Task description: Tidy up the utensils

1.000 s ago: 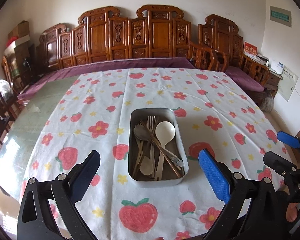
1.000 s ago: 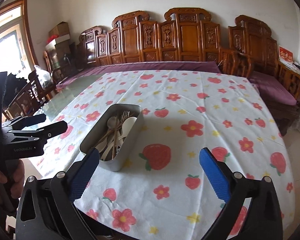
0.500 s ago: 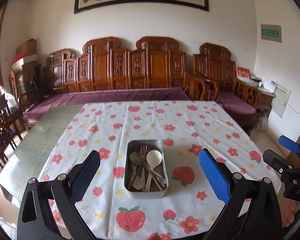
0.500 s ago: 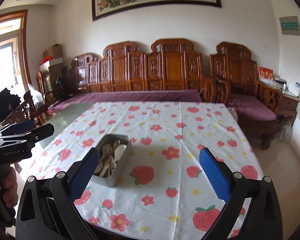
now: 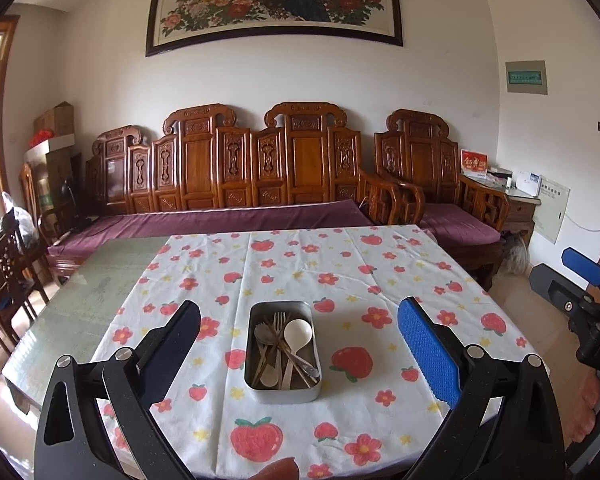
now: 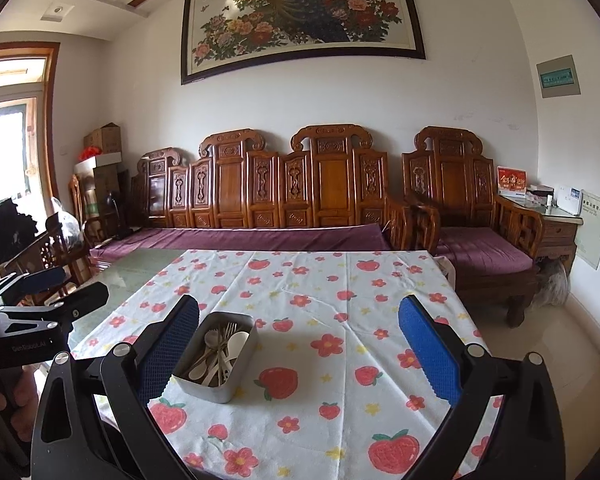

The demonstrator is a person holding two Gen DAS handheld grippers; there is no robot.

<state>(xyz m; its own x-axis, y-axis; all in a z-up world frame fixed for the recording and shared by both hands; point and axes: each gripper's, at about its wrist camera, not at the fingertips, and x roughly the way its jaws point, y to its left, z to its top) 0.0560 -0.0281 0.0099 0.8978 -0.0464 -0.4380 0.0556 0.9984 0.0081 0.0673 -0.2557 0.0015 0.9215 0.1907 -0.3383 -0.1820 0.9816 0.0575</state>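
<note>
A rectangular metal tin (image 5: 283, 391) (image 6: 224, 384) sits on the strawberry-print tablecloth (image 5: 340, 280) near the table's front. Inside lie a white spoon (image 5: 297, 334) (image 6: 238, 340), a metal fork (image 5: 278, 320), metal spoons and chopsticks, all crossing one another. My left gripper (image 5: 300, 328) is held back from the table, open, nothing between its fingers, with the tin centred ahead. My right gripper (image 6: 300, 328) is open and empty too, with the tin ahead to its left. Each gripper shows at the edge of the other's view: the right gripper (image 5: 572, 280), the left gripper (image 6: 48, 296).
The cloth covers the right part of a glass-topped table (image 5: 100, 280). A carved wooden bench with purple cushions (image 5: 220, 220) runs behind it. Wooden chairs (image 5: 8, 264) stand at the left, an armchair (image 5: 452, 208) and side table (image 6: 556, 224) at the right.
Both grippers have pulled back and tilted up from the table. The tin looks smaller and farther, and the wall painting has come into view. Both stay open.
</note>
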